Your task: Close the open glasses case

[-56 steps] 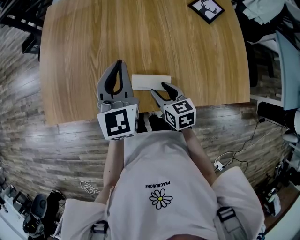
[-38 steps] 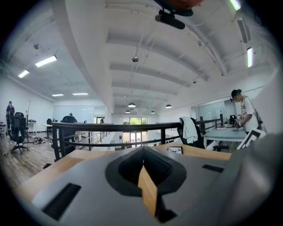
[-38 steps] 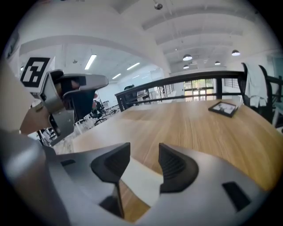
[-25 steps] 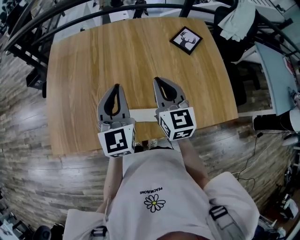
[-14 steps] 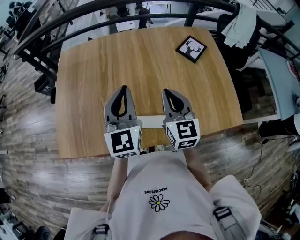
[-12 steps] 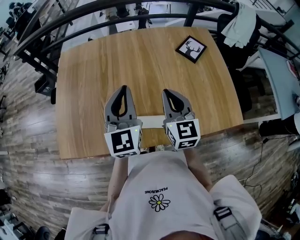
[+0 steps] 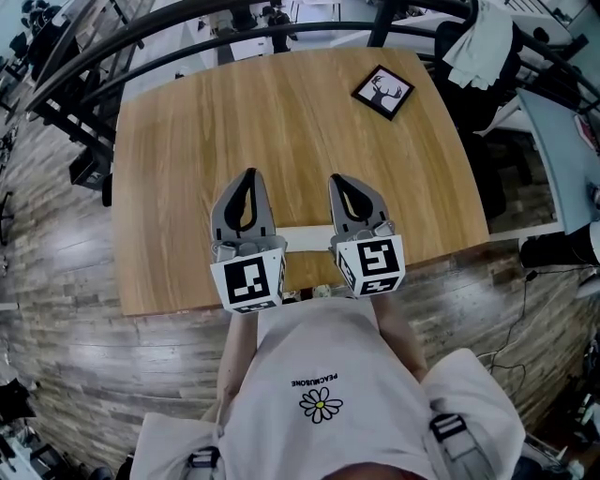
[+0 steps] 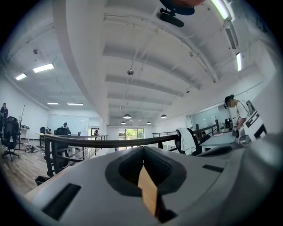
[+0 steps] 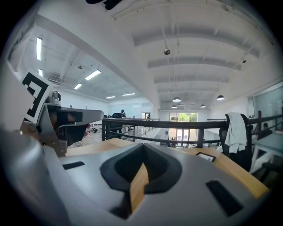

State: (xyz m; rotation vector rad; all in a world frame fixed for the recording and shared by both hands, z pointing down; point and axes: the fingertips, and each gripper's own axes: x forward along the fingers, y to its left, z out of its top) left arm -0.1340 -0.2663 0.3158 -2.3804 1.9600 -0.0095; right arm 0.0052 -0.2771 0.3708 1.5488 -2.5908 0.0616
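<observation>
The white glasses case [image 7: 306,233] lies flat on the wooden table [image 7: 178,141] near its front edge. Only a strip of it shows between the two grippers, and its lid looks down. My left gripper [image 7: 247,174] and right gripper [image 7: 337,178] hang side by side above the case's two ends, pointing level toward the far side of the table. Both are shut with nothing between the jaws. In the left gripper view the left gripper [image 8: 143,152] has its jaws meeting at the tip. The right gripper [image 9: 142,148] looks the same in the right gripper view. Neither gripper view shows the case.
A black-framed deer picture [image 7: 382,92] lies at the table's far right corner and shows as the picture [image 9: 205,156] in the right gripper view. A dark railing [image 7: 187,23] runs behind the table. A chair with a white cloth [image 7: 478,47] stands at the right.
Since the earliest frame the right gripper has left the case's right end and turned straight ahead. Over the last second both grippers have held still.
</observation>
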